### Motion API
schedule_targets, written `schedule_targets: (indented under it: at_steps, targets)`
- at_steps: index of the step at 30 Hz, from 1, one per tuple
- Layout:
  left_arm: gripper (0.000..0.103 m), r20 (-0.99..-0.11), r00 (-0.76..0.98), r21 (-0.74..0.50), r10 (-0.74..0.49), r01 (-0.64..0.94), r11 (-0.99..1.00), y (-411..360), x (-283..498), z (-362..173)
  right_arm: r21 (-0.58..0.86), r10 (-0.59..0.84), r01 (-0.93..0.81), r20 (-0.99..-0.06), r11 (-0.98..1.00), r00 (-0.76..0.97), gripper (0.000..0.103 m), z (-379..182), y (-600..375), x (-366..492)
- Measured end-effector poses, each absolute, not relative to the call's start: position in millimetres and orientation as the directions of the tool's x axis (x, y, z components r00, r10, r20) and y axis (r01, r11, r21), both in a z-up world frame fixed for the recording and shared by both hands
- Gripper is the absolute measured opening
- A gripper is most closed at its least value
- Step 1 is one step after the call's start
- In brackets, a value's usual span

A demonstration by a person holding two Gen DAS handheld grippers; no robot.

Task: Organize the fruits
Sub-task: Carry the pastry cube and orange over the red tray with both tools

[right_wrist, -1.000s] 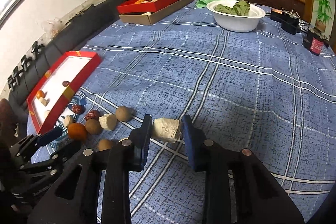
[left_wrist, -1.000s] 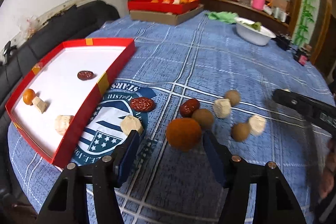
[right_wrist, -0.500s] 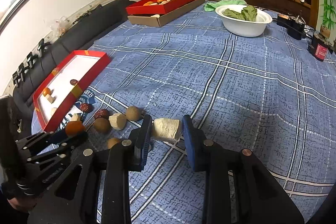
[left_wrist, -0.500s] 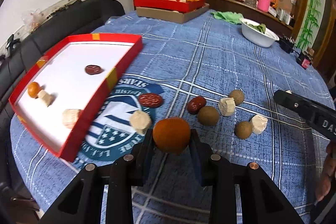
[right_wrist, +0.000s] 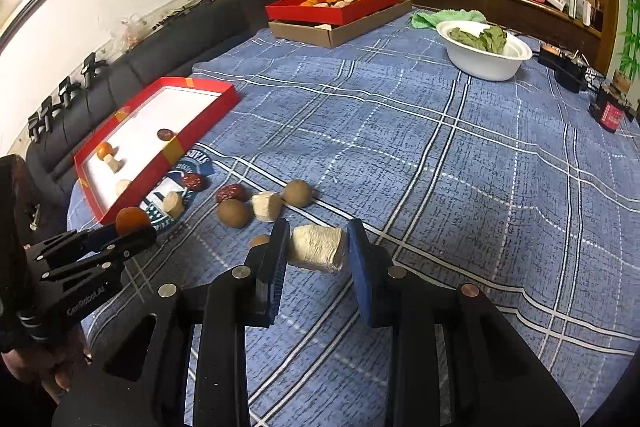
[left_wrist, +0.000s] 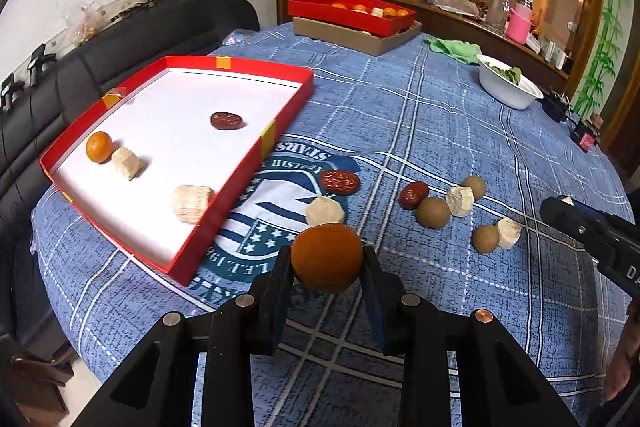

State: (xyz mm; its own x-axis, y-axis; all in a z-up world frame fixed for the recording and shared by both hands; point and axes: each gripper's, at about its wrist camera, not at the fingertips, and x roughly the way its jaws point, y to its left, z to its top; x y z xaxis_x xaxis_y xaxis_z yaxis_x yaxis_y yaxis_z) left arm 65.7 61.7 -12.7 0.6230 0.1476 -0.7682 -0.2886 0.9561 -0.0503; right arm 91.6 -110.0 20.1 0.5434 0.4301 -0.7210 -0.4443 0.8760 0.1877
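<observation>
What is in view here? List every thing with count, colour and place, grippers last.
tablecloth: one, blue checked, over the table
near tray: one, red, left; holds a small orange, a date, two pale chunks
loose dates: two, dark red, beside that tray
brown fruits: three, mid-cloth
loose chunks: three, cream, among them
far tray: one, red, on a brown box, far edge
bowl: one, white, greens inside, far right
green cloth: one, near the bowl
left gripper: black, jaws have just closed on the large orange
right gripper: black, shut on a cream chunk
</observation>
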Motion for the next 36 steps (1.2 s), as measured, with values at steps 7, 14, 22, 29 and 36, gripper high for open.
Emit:
schedule_targets:
  at_steps: [7, 14, 22, 29, 36]
  targets:
    - [0.032, -0.76, 0.631, -0.064, 0.155, -0.309, 0.949, 73, 59, -8, 0.169, 0.441, -0.477, -0.713, 0.862, 0.546, 0.029, 32, -97, 80]
    - [0.032, -0.754, 0.636, -0.07, 0.165, -0.327, 0.942, 84, 51, -8, 0.158, 0.45, -0.498, -0.706, 0.852, 0.546, 0.029, 38, -88, 71]
    - [0.032, -0.738, 0.647, -0.083, 0.19, -0.366, 0.927, 100, 41, -1, 0.156, 0.473, -0.528, -0.694, 0.835, 0.543, 0.029, 42, -75, 60]
    - [0.032, -0.715, 0.657, -0.098, 0.238, -0.431, 0.897, 129, 34, 11, 0.153, 0.503, -0.564, -0.673, 0.811, 0.541, 0.029, 53, -58, 53]
    - [0.032, -0.711, 0.65, -0.1, 0.269, -0.472, 0.876, 152, 36, 13, 0.151, 0.536, -0.601, -0.652, 0.785, 0.537, 0.029, 66, -33, 56]
